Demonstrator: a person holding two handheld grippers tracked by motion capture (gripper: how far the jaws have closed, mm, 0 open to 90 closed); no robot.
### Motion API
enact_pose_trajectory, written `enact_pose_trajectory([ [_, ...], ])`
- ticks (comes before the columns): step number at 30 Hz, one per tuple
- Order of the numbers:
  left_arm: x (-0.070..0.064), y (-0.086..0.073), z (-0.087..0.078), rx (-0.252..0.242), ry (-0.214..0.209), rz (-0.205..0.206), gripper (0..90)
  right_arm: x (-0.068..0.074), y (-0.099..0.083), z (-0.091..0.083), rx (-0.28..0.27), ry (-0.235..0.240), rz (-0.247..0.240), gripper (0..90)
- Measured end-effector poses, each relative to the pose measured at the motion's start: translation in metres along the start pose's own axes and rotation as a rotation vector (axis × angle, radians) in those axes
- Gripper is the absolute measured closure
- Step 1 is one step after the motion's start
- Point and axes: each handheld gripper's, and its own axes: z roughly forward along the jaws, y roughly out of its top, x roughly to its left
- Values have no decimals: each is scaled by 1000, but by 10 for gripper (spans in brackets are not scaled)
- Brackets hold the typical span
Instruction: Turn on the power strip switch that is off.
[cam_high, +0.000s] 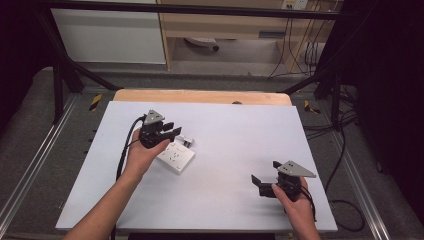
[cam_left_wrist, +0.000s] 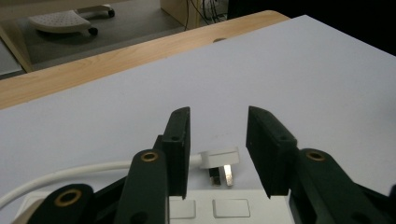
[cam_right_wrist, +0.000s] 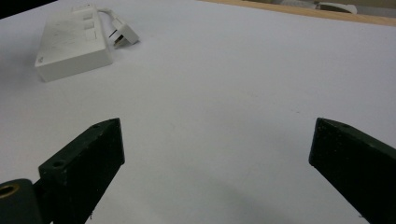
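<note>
Two grippers, both with jaws apart: left gripper (cam_high: 167, 132) hovers over the white plug (cam_left_wrist: 219, 163) beside the power strip (cam_high: 176, 157), left of table (cam_high: 240, 130) centre; straddle the plug squarely before closing. Right gripper (cam_high: 265, 181) waits near the right edge.

White power strip (cam_high: 176, 157) lying flat on the table, its white plug (cam_left_wrist: 220, 160) just beside it, prongs exposed

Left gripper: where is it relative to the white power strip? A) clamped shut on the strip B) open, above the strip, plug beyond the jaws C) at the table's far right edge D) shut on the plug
B: the left gripper has its jaws apart over the power strip, and the plug lies on the table between and beyond them, ungripped.
</note>
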Motion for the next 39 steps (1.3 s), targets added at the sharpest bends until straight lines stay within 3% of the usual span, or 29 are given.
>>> enact_pose_trajectory([
  [31, -7, -27, 18, 88, -19, 48, 756, 1, 0, 1, 4, 5, -3, 36],
  [39, -8, -30, 21, 89, -23, 44, 804, 0, 0, 0, 4, 5, 0, 36],
])
